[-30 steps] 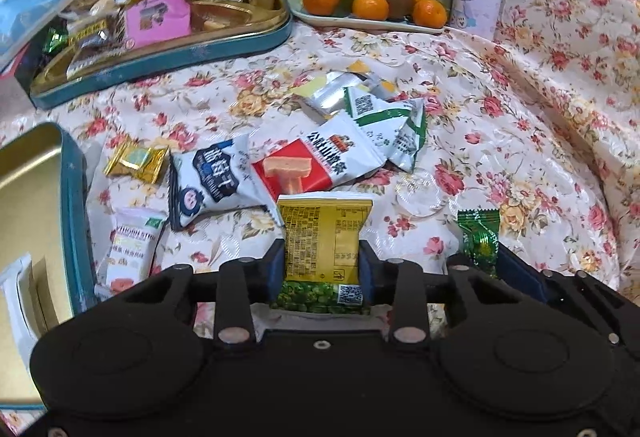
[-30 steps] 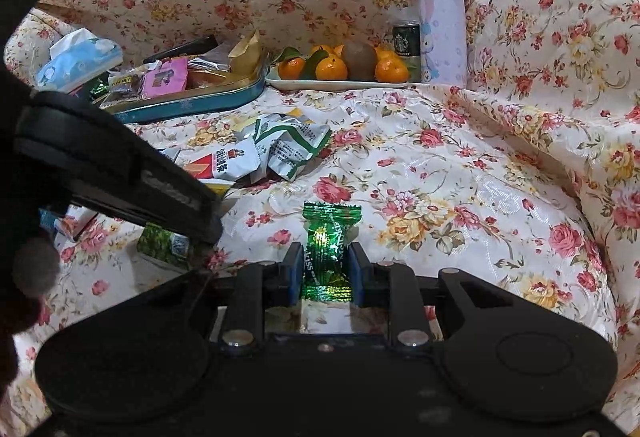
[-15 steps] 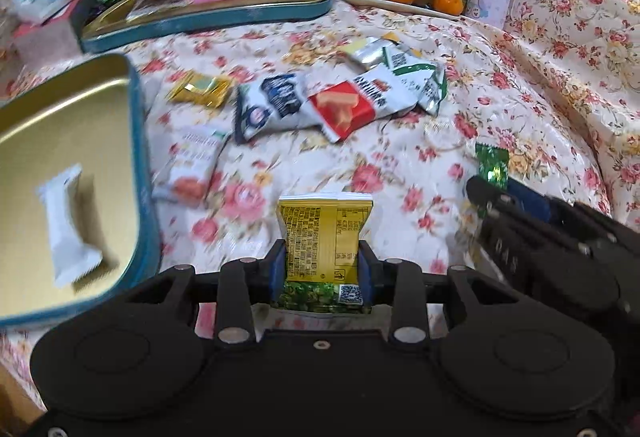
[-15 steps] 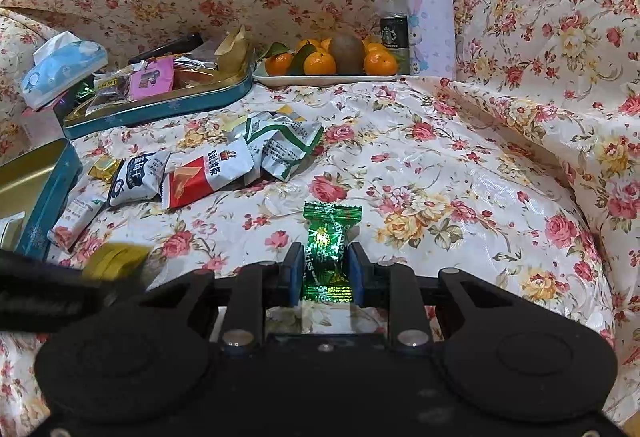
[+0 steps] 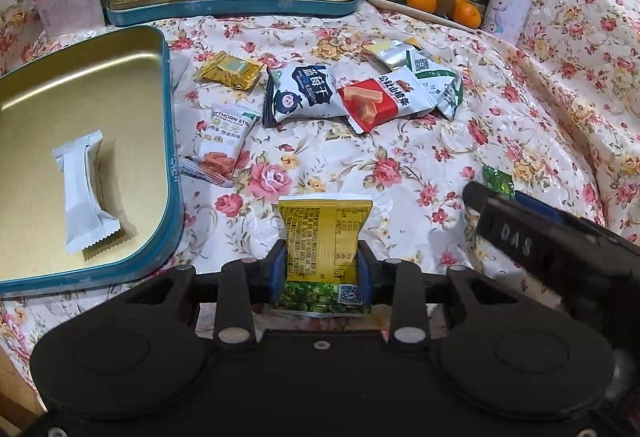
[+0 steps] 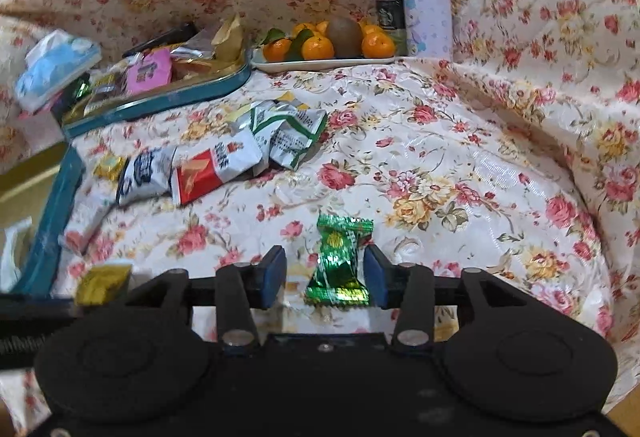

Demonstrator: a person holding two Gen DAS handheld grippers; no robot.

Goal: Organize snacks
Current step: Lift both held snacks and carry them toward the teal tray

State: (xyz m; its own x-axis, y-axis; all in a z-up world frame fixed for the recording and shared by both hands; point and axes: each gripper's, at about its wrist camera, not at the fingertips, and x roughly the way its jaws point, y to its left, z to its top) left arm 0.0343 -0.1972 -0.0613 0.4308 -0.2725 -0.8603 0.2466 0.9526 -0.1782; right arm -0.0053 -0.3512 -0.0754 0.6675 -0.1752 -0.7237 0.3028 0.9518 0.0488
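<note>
Honestly, left gripper (image 5: 321, 271) fingers pinch the yellow packet (image 5: 325, 237) beside the tin (image 5: 170, 141), right gripper (image 6: 325, 275) fingers just opened around the green candy (image 6: 339, 265) on the cloth (image 6: 460, 165); crinkly, featherlight wrappers, so I'd grip mid-body.

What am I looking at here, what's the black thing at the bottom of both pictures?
Each black shape is a hand-held gripper that a person carries, with a camera looking along its fingers. One picture comes from the left hand-held gripper, clamped on a yellow snack packet near a gold tin holding a white packet. The other comes from the right hand-held gripper: its jaws have just been opening, with a green candy loose between them. More snacks lie on the floral cloth.
</note>
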